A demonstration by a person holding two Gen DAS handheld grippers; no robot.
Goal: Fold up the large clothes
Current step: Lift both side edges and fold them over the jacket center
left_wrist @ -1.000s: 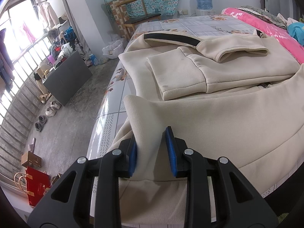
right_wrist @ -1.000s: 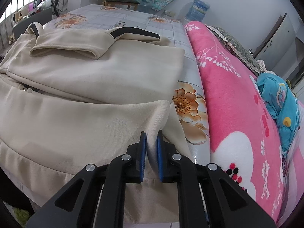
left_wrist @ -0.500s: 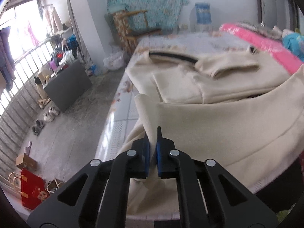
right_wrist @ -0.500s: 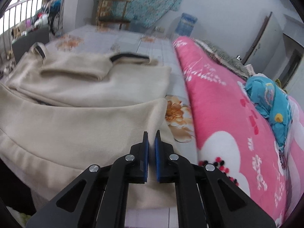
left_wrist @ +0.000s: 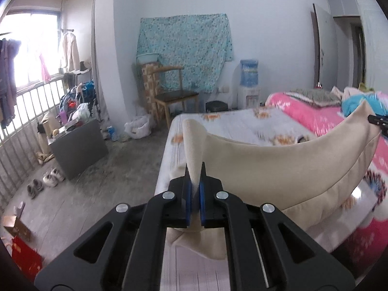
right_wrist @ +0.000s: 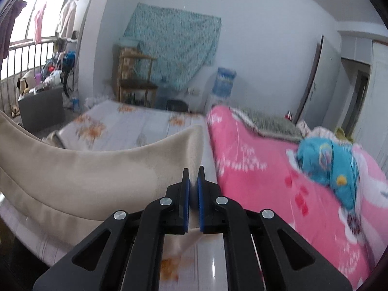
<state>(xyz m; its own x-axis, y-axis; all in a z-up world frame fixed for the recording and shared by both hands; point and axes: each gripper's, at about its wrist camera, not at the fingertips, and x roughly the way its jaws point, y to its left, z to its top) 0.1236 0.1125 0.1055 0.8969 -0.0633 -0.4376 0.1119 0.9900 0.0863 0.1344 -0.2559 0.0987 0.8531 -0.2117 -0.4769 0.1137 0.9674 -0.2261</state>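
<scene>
A large beige sweatshirt (left_wrist: pixel 278 167) hangs lifted above the floral-covered bed (left_wrist: pixel 237 123), its bottom hem stretched between both grippers. My left gripper (left_wrist: pixel 194 177) is shut on the hem's left corner. My right gripper (right_wrist: pixel 193 179) is shut on the hem's right corner, and the sweatshirt (right_wrist: pixel 97 169) sags in a curve to its left. The right gripper's tip also shows at the right edge of the left wrist view (left_wrist: pixel 378 120). The rest of the garment is hidden behind the raised hem.
A pink floral blanket (right_wrist: pixel 278 169) with a blue bundle (right_wrist: pixel 329 160) lies on the right of the bed. A wooden chair (left_wrist: pixel 174 97), water dispenser (left_wrist: pixel 248 84) and grey box (left_wrist: pixel 77 145) stand beyond, with shoes (left_wrist: pixel 43 181) on the floor by a railing.
Both grippers have risen with the hem, lifting it well off the bed. A second ago the left jaws were still open around the hem; they closed on it half a second ago.
</scene>
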